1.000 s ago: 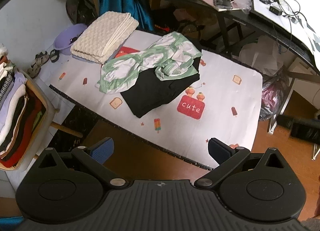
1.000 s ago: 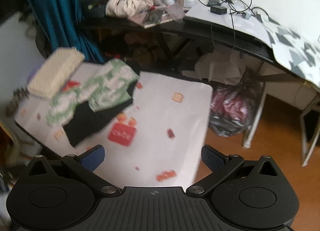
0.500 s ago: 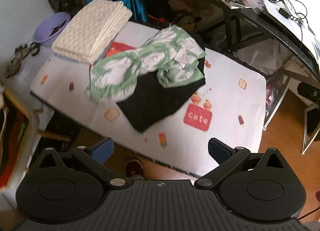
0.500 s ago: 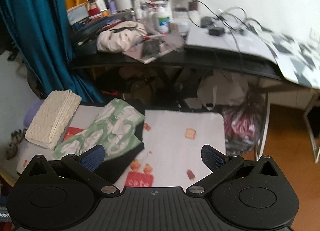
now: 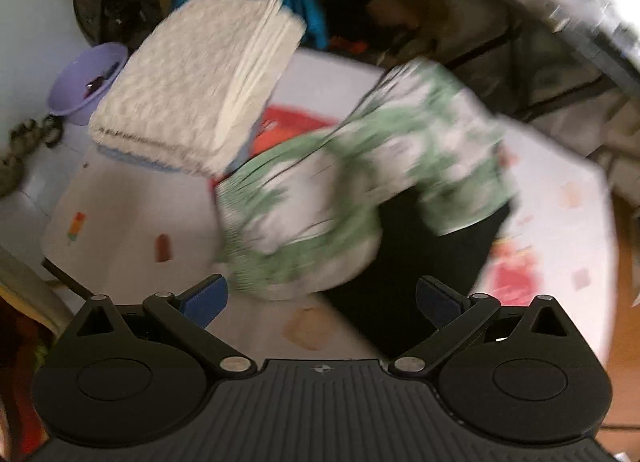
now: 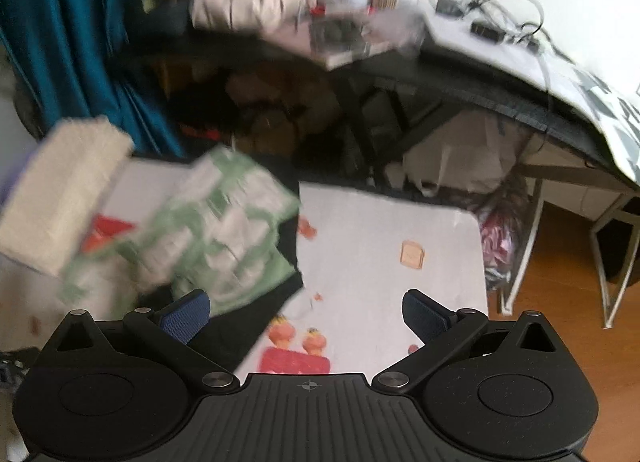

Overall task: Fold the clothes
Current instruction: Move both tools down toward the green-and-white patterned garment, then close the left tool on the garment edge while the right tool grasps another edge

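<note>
Your left gripper (image 5: pixel 320 298) hangs over the near edge of the table (image 5: pixel 120 230), jaws spread wide, nothing between them. Just ahead of it: the green-and-white garment (image 5: pixel 360 190), crumpled, lying on top of a black garment (image 5: pixel 420 262) that sticks out beneath it on the right side. Both sit mid-table on the white printed cloth. A folded cream towel (image 5: pixel 200 78) rests at the far left corner, just beside the green piece; whether they touch, you cannot tell through the blur. A purple basin (image 5: pixel 84 82) is on the floor past the towel. Your right gripper (image 6: pixel 306 308) is also wide open and empty, held above the bare right part of the cloth, with the garments to its left. Behind the table, a cluttered dark desk (image 6: pixel 440 74) and a teal curtain (image 6: pixel 68 42).
</note>
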`<state>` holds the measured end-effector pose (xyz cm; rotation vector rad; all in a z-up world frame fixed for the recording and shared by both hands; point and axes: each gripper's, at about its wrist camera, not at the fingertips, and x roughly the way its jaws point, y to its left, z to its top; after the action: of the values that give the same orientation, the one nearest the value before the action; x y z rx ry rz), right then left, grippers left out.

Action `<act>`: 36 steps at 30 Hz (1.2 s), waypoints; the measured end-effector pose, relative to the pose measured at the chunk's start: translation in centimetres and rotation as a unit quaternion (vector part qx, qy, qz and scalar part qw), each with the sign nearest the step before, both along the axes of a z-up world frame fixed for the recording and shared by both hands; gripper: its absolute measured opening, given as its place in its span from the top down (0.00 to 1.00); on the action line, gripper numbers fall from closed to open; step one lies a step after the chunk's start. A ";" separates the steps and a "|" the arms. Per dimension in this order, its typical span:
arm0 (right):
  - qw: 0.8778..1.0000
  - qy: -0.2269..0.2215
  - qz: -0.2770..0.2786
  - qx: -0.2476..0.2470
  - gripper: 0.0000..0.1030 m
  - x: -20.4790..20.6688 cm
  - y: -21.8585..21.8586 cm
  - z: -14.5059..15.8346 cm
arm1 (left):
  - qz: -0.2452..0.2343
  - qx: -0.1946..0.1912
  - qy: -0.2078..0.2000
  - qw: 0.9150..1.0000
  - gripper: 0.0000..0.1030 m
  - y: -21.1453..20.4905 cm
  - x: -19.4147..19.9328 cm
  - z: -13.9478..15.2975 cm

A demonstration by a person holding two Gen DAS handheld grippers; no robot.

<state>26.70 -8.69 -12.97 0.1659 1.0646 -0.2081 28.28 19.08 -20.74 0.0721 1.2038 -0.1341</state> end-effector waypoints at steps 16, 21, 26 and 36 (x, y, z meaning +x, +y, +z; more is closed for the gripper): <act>0.999 0.039 0.000 0.018 0.24 13.5 1.8 -15.4 | -0.115 0.079 -0.079 0.987 0.07 -3.7 3.9 -10.1; 0.998 0.027 0.053 -0.020 0.27 18.8 2.0 -17.7 | -0.084 0.054 -0.069 0.993 0.19 -4.7 5.6 -11.2; 0.987 0.055 0.142 -0.055 0.27 22.5 5.2 -20.8 | -0.072 0.032 -0.064 0.995 0.30 -5.1 7.0 -11.8; 0.981 0.000 0.180 0.069 0.99 16.0 2.6 -14.0 | 0.002 -0.043 -0.045 0.998 0.98 -0.5 4.0 -7.3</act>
<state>42.73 -6.11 -26.99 0.0945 1.0898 0.1930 32.25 18.54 -28.00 0.0002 1.1067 -0.1769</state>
